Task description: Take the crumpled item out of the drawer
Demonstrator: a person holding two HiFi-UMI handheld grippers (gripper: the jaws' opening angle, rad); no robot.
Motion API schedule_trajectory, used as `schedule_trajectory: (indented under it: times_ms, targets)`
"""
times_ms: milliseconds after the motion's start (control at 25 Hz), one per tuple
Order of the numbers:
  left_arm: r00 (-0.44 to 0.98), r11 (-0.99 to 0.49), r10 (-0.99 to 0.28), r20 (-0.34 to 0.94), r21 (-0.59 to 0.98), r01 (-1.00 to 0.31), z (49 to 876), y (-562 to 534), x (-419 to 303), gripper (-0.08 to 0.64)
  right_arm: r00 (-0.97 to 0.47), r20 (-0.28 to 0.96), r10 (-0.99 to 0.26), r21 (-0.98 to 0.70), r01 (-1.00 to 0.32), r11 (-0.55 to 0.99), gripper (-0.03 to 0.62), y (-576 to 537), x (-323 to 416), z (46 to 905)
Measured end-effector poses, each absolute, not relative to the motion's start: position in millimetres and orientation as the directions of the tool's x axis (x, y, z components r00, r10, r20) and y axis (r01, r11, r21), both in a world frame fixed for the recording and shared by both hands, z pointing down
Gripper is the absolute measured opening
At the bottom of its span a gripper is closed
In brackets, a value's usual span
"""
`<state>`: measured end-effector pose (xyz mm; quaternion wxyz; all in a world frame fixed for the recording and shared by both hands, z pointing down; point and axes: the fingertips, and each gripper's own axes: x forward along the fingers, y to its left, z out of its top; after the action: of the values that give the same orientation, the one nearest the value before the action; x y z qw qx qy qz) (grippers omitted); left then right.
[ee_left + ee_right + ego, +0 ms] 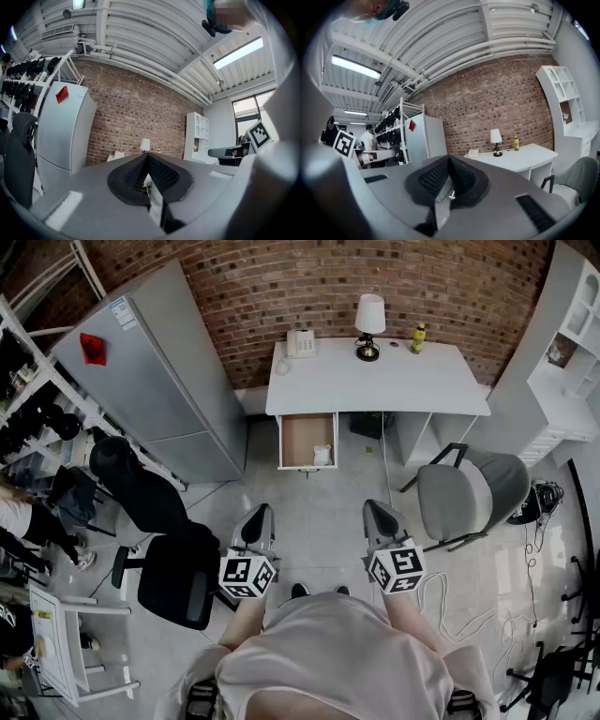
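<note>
Facing the open drawer (302, 432) from well back: left hand-held gripper (261, 514) and right hand-held gripper (373, 510) closed, empty, probably pre-approach; crumpled item (322, 454) lies inside drawer.

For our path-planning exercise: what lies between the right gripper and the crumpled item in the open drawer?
In the head view, bare grey floor and then the drawer's front panel separate the right gripper from the crumpled item.
</note>
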<state>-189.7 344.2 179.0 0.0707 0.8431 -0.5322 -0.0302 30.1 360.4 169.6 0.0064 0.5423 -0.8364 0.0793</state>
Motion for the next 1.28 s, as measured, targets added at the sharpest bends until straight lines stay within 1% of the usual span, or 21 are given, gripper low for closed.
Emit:
schedule_trajectory:
  times_ms: [400,560,880,1280]
  targets:
    - [0.417,-0.402,-0.908,0.051,0.181,-0.898,186.8,349.5,-188.6,0.008,-0.409,0.102,-0.907,-0.11,-0.911,0.398,0.009,359.2,29.7,172.1]
    - [0.414,-0.4,-0.909,0.052,0.18,-0.899,186.8,349.6,-184.8,0.008,-0.392,0.085,-0.916,-0.121,-0.917,0.381,0.009,358.9,38.0,169.2]
    - [0.41,-0.391,-0.91,0.063,0.204,-0.898,191.2,350.2,-165.6,0.008,-0.386,0.092,-0.918,-0.106,-0.92,0.377,0.009,358.2,57.5,170.5]
    - [0.42,-0.397,-0.901,0.111,0.182,-0.899,201.9,327.6,-151.4,0.008,-0.382,0.101,-0.919,-0.105,-0.922,0.372,0.009,342.0,65.5,176.6]
